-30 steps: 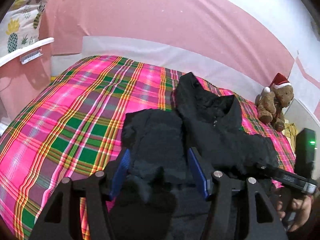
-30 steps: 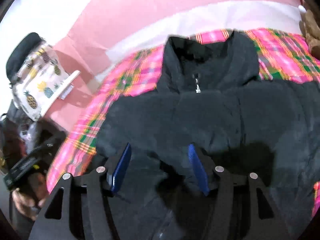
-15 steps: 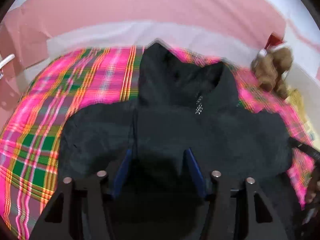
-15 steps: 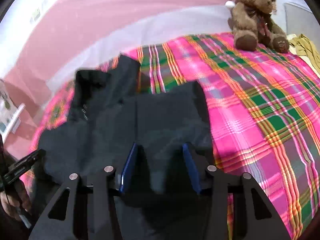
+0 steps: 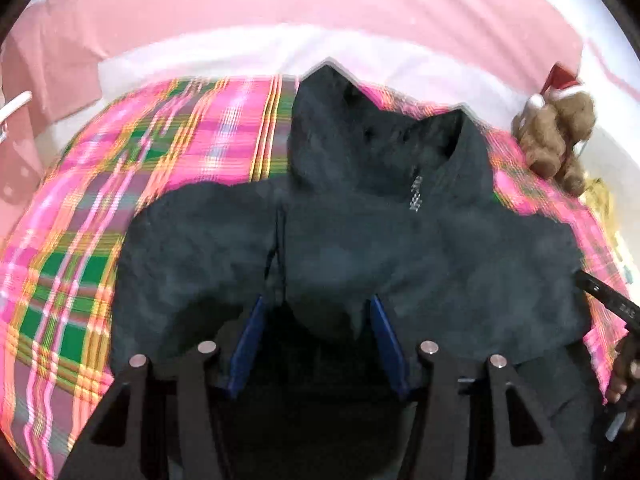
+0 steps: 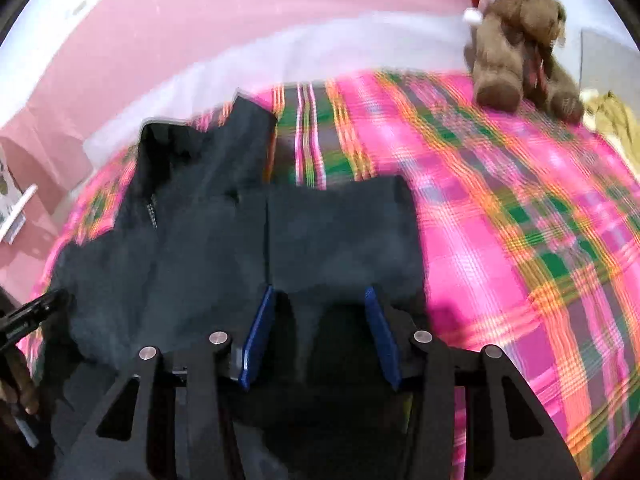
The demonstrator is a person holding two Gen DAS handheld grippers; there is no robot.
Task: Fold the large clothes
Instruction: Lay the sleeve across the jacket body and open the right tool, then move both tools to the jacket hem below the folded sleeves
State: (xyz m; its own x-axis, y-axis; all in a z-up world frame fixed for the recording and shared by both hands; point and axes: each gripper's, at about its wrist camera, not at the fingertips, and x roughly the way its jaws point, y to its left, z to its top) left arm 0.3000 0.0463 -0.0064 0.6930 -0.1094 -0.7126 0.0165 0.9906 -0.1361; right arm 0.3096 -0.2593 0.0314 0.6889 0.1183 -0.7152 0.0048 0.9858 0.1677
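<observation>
A large black fleece jacket (image 5: 360, 232) lies on the plaid bed cover, collar and zipper toward the wall. It also shows in the right wrist view (image 6: 208, 240). My left gripper (image 5: 316, 312) is over the jacket's near part, jaws apart, with a lifted bulge of black cloth between the blue pads (image 5: 250, 340); a grip is not clear. My right gripper (image 6: 318, 312) is over the jacket's right side, jaws apart with black cloth between the pads (image 6: 258, 336). The other gripper shows at each view's edge (image 5: 600, 296) (image 6: 28, 320).
The pink, green and yellow plaid bed cover (image 6: 520, 240) spreads to the right and left (image 5: 80, 240). A brown teddy bear with a red Santa hat (image 6: 520, 40) sits at the far right by the pink wall (image 5: 320, 0). Yellow cloth (image 6: 616, 120) lies beside it.
Both views have swung: the left now faces the jacket's middle and collar, the right faces its right side and the teddy bear. Cloth has bunched up between the pads of each gripper.
</observation>
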